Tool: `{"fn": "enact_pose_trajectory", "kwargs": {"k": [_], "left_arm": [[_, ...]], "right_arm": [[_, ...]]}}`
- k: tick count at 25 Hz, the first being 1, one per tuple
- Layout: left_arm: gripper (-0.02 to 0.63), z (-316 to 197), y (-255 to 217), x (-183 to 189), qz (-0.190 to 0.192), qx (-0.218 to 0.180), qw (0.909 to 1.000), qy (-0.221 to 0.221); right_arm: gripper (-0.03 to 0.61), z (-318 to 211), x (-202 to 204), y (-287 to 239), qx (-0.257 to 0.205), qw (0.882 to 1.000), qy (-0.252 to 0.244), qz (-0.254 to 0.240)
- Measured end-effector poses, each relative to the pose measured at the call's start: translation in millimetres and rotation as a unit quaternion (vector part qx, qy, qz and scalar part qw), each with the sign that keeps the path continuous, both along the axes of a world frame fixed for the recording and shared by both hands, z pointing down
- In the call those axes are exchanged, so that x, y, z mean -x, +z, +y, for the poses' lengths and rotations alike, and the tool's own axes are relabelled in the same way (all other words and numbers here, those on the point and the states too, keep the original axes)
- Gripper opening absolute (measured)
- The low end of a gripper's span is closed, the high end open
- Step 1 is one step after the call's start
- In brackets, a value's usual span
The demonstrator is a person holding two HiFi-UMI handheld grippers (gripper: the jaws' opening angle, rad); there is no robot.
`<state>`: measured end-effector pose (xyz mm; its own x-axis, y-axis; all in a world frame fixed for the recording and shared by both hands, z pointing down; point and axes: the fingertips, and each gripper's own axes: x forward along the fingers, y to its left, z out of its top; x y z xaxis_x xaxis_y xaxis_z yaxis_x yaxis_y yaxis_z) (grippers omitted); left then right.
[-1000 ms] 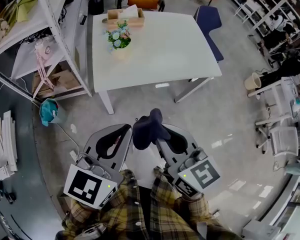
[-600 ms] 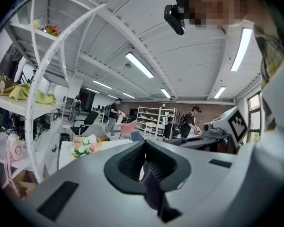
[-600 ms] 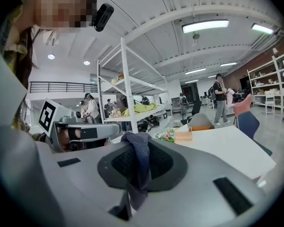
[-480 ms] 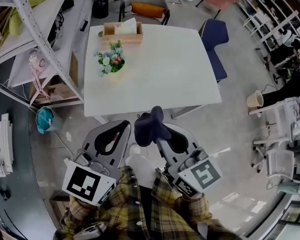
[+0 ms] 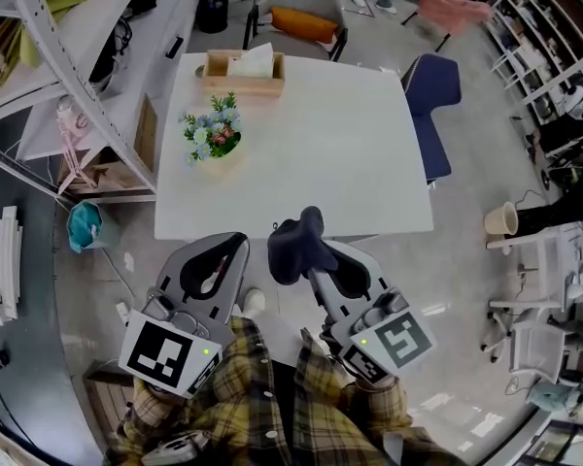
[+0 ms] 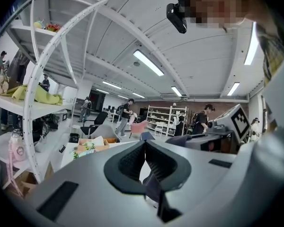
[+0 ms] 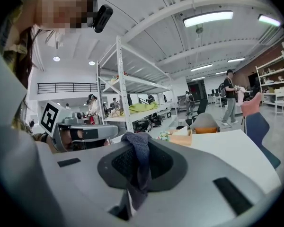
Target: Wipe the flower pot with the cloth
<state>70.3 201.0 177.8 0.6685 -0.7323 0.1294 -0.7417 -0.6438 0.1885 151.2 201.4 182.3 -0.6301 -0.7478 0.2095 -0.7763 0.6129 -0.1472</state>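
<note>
Cloth [image 5: 293, 246] between closed right tongs [image 7: 135, 143]

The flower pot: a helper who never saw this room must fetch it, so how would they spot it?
Find the white table in the middle of the floor. Near its left edge in the head view stands the flower pot, nearer the camera than the wooden tissue box. It alone carries a bunch of pale blue and pink flowers with green leaves.

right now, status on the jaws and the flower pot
Right gripper shut on cloth. Left gripper shut, empty. Flower pot on table, untouched. Nothing blocking.
</note>
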Motion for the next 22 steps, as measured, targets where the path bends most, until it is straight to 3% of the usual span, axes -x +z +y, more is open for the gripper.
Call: {"fn": "enact_pose_trajectory", "kwargs": {"k": [7, 22], "left_arm": [[0.009, -41, 7, 11, 0.001, 0.009, 0.9999, -0.004], [0.009, -167, 6, 49, 0.014, 0.007, 0.9993, 0.034]], "right_arm": [[0.017, -40, 11, 14, 0.023, 1.000, -0.001, 0.003], [0.017, -160, 60, 9, 0.013, 1.000, 0.023, 0.007]]}}
